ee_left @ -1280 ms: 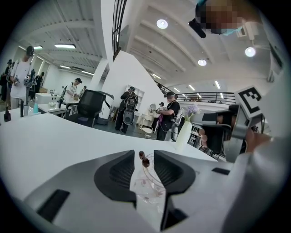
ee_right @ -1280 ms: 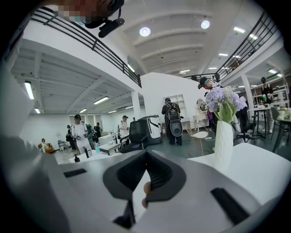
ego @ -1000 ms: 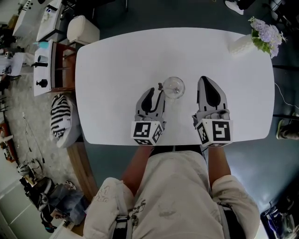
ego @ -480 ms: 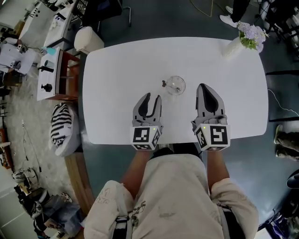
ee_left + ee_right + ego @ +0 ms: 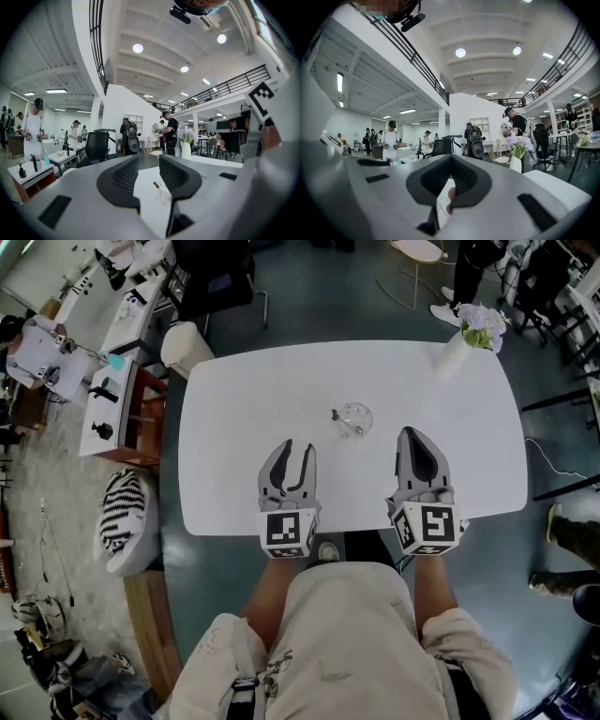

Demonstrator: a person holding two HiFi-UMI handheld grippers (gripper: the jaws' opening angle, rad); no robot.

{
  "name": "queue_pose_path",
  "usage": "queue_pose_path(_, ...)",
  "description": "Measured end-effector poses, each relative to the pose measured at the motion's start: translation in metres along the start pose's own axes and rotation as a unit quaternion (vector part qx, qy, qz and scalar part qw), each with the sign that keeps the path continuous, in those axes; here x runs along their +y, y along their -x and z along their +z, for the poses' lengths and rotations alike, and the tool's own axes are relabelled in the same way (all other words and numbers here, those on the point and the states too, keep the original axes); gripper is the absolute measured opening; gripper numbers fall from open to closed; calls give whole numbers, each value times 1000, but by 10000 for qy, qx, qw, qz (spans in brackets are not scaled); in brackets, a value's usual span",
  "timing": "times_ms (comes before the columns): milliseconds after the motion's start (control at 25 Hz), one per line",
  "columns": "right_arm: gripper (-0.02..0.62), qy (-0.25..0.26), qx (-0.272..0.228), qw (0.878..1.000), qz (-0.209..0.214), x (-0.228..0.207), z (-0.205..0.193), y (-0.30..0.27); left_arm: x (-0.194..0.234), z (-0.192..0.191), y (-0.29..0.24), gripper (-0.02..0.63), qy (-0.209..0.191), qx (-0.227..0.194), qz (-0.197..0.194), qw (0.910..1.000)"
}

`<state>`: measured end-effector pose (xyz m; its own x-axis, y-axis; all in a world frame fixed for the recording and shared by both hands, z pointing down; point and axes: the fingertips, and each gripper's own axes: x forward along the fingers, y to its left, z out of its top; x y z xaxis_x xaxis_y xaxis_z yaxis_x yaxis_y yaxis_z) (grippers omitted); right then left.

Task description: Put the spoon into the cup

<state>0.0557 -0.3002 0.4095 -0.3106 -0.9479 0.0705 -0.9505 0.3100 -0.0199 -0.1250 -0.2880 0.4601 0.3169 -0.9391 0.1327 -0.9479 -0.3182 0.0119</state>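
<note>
I judged the task done, since the thin spoon with a dark handle tip (image 5: 337,416) leaned inside the clear glass cup (image 5: 357,419) on the white table (image 5: 234,409), just ahead of my left gripper (image 5: 292,463), its jaws apart and empty, and of my right gripper (image 5: 418,451), its jaws together on nothing.

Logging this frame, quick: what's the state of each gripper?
Left gripper: open, empty.
Right gripper: shut, nothing visibly held.
</note>
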Motion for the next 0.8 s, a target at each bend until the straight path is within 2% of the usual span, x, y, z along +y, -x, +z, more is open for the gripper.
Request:
queue_pose_path(160, -12, 73, -169, 9998, -98, 5, 17, 19, 1, 34, 20, 123, -18, -249, 35, 9997)
queue_pose_path(400, -12, 142, -439, 9986, -250, 3, 39, 39, -3, 81, 42, 123, -476, -648, 153, 9966)
queue_pose_path(560, -12, 241, -602, 9975, -288, 9, 55, 51, 2, 101, 58, 119, -534, -848, 225, 9947)
queue_pose_path(800, -12, 300, -683, 9968, -289, 14, 63, 60, 5, 115, 71, 55, -603, -1016, 299, 9925)
